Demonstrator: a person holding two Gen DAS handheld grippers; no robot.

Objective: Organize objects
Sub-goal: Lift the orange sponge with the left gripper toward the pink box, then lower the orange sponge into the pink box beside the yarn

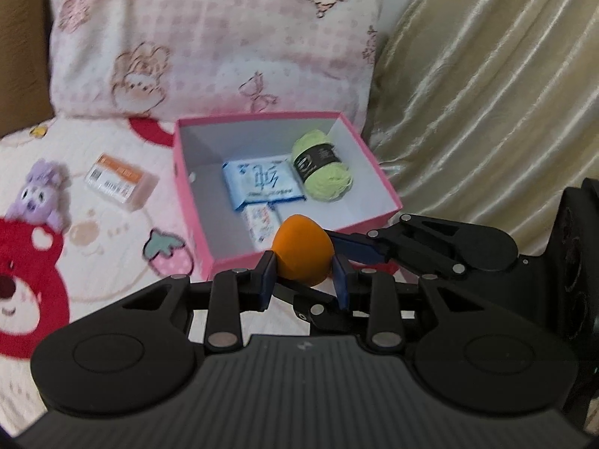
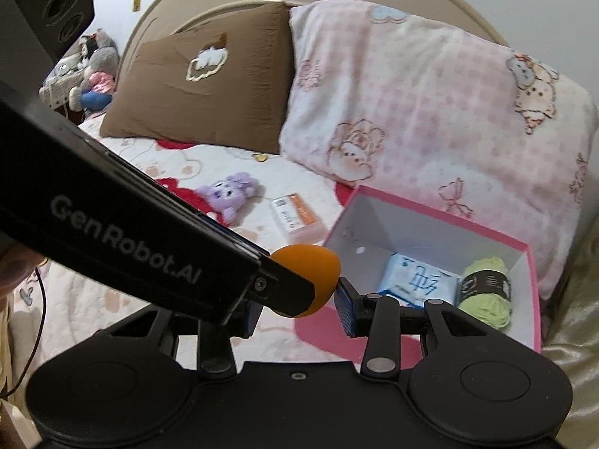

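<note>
Left gripper pinches the orange sponge egg beside the pink box's near corner.
Right gripper stands spread, empty; the egg seems light, squashy: hold its broad middle.

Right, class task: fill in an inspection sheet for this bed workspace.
Surface: cartoon bedspread.
Job's things: orange sponge in the left gripper; pink box holds green yarn, tissue packs.
Clutter: purple plush, labelled case on the bedspread.
Grippers: left gripper shut on the orange sponge; right gripper jaws apart beside it, grip unclear.
Cables: thin dark cable at the bed's edge.
Surroundings: pink pillow, brown pillow, gold fabric.
</note>
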